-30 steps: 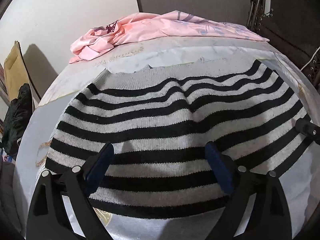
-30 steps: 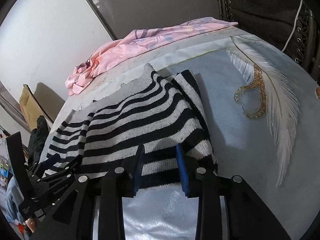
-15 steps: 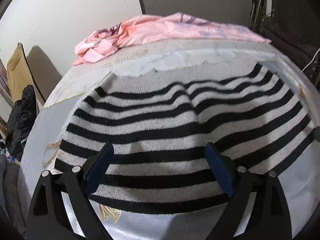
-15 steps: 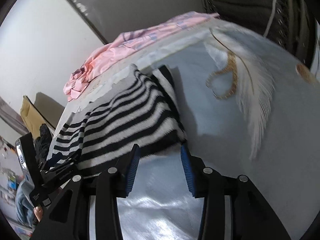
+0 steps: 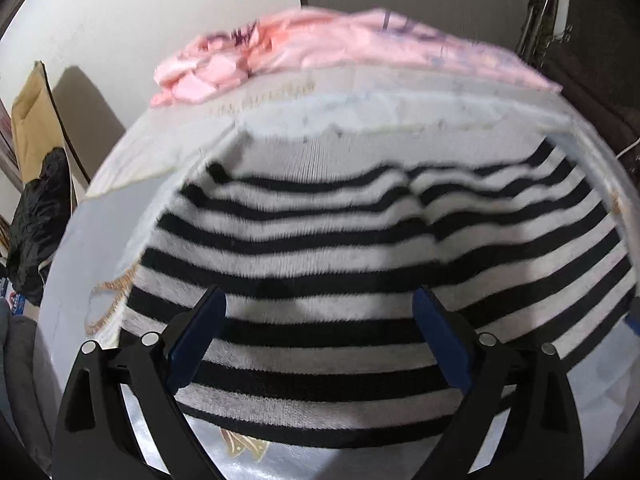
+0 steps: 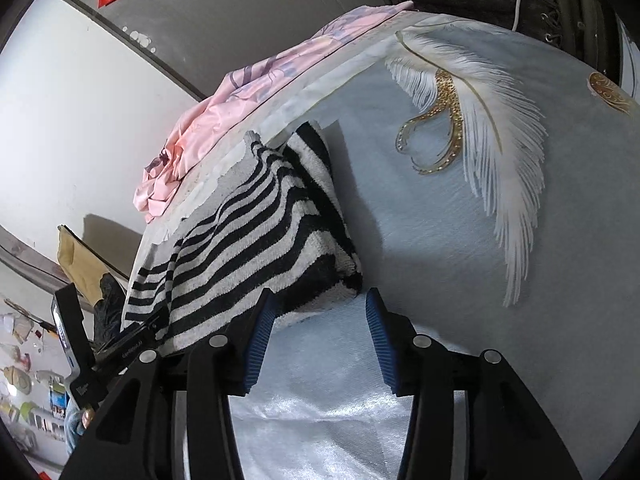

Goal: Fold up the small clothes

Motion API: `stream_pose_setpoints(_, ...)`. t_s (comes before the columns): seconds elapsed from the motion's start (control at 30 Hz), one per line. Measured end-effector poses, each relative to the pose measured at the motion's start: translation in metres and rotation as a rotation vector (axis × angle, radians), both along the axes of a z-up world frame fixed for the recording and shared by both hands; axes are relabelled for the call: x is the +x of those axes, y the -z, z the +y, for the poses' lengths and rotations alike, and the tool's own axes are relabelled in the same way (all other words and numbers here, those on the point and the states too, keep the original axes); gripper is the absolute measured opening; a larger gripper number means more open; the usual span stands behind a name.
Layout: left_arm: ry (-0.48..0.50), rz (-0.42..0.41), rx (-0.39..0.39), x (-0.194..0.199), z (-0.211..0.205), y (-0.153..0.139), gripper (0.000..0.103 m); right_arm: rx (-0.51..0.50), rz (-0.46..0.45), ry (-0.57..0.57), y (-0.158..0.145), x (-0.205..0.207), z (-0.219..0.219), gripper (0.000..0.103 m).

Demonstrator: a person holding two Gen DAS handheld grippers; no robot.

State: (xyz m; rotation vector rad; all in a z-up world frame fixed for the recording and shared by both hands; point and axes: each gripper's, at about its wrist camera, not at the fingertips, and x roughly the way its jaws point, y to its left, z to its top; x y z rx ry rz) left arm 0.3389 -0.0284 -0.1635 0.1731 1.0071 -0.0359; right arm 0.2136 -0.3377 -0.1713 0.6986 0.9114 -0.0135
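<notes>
- Striped sweater — lying folded, filling mid-frame.
- Left gripper — hovering spread wide, pinching nothing.
- Right gripper — jaws opening, nothing between them.
- Pink garment — lying crumpled, top of frame.

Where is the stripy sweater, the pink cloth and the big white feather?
Stripy sweater point(image 5: 360, 248): left wrist view, middle of its striped top.
Pink cloth point(image 5: 328, 44): left wrist view, its crumpled middle.
White feather point(image 6: 504, 152): right wrist view, its printed vane.
</notes>
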Motion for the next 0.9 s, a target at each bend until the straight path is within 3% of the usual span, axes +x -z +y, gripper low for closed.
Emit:
stream_pose_setpoints(0.3, -0.023, -0.042, -0.017, 0.000, 0.012, -0.007, 0.092, 0.030, -0.007, 0.020, 0.000, 0.007, -0.008, 0.048)
stream_pose_setpoints(0.4, -0.081, -0.008, 0.000, 0.009, 0.033, 0.003, 0.092, 0.037, -0.006, 0.011, 0.001, 0.003, -0.006, 0.048)
stream_pose_setpoints(0.47, -0.088, 0.014, -0.051, 0.010, 0.047, 0.009, 0.094, 0.043, -0.009, 0.012, 0.000, -0.001, -0.007, 0.048)
stream_pose_setpoints(0.6, -0.085, -0.013, -0.057, 0.001, 0.045, -0.004, 0.092, 0.048, -0.020, 0.032, -0.004, -0.009, -0.007, 0.048)
stream_pose_setpoints(0.67, -0.040, -0.038, -0.087, -0.003, 0.037, -0.016, 0.092, -0.016, -0.066, 0.059, -0.017, -0.015, -0.001, 0.048)
stream_pose_setpoints(0.8, -0.005, -0.070, -0.010, 0.001, 0.017, -0.017, 0.092, -0.119, -0.105, -0.018, -0.030, 0.000, 0.022, 0.048)
stream_pose_setpoints(0.9, -0.017, 0.003, 0.028, 0.010, 0.013, 0.008, 0.093, -0.198, -0.067, -0.056, -0.016, 0.022, 0.036, 0.049)
